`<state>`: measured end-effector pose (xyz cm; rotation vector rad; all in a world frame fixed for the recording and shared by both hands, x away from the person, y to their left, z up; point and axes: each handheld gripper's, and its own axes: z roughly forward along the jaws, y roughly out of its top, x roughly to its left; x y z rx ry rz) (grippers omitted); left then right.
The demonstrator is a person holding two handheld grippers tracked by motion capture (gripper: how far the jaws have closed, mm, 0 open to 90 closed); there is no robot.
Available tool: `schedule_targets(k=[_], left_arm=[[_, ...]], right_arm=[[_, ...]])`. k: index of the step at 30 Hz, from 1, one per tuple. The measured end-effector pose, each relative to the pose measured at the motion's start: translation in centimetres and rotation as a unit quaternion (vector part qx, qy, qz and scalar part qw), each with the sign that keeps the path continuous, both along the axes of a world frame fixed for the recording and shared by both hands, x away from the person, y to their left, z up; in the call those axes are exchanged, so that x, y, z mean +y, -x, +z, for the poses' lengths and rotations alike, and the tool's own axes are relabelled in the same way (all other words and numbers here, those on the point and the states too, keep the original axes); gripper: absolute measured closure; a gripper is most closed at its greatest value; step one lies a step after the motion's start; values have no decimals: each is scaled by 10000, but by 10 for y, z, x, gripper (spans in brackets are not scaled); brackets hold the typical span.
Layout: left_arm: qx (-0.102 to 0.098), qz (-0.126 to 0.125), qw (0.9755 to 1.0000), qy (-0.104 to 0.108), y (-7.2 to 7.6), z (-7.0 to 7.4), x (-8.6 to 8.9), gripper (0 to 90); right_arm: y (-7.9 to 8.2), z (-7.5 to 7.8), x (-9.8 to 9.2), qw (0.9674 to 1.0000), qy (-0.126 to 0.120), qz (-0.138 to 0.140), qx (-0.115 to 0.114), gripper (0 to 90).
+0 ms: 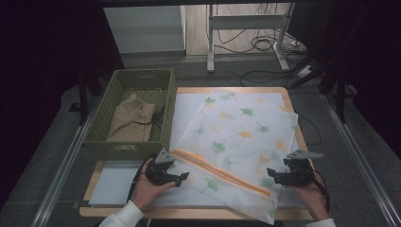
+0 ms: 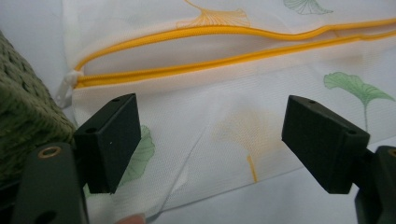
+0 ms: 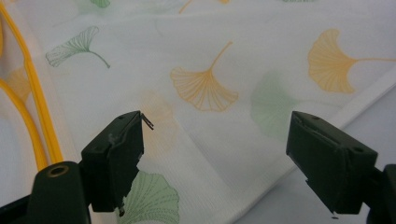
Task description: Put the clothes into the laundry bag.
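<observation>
Two grippers hover with their jaws spread wide and nothing between them: the left gripper [image 1: 176, 176] at the near left end of a white mesh laundry bag [image 1: 239, 142], the right gripper [image 1: 278, 176] at its near right edge. In the left gripper view the jaws straddle the bag's corner just below the orange zipper [image 2: 224, 44], whose two sides gape apart, so the bag lies unzipped; the white zipper pull [image 2: 65, 88] sits at the end nearest the green woven basket [image 1: 168, 116]. That placement reads as a setup for pinching the fabric on both sides of the opening, probably to hold the mouth wide. The bag, printed with green and orange ginkgo leaves, lies flat and slanted across a pale mat on the wooden table [image 1: 293, 215]. Beside it the basket holds a crumpled tan drawstring pouch [image 1: 130, 120], close to the zipper end and thus, I judge, handy for loading.
</observation>
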<state>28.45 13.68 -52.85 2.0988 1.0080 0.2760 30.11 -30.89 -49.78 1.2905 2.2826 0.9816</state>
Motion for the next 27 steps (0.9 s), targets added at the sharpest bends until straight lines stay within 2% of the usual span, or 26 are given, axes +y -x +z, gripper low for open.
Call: schedule_targets(k=[6, 7, 9, 11, 15, 19, 25, 27], left_arm=[[3, -113, 9999, 15, -1, 1, -4, 191], [12, -138, 9999, 6, -1, 0, -5, 191], [33, -159, 9999, 18, 0, 0, -5, 191], [30, -136, 9999, 42, -1, 1, -4, 190], [69, -75, 9999, 21, -3, 0, -2, 189], [58, -16, 10000, 8, -1, 1, -1, 189], [9, -12, 10000, -10, 2, 1, -2, 190], [22, 22, 10000, 17, 1, 2, 0, 190]], right_arm=[[4, 3, -3, 9999, 104, -61, 70, 186], [5, 7, -5, 9999, 12, -78, 62, 186], [5, 8, -5, 10000, -2, -74, 49, 186], [5, 9, -7, 10000, -46, -39, 56, 188], [1, 7, -12, 9997, -123, 11, 218, 196], [1, 7, -11, 9996, -117, 78, 227, 206], [3, 17, -3, 9995, -60, 230, 205, 227], [5, 25, 0, 9996, 18, 275, 54, 258]])
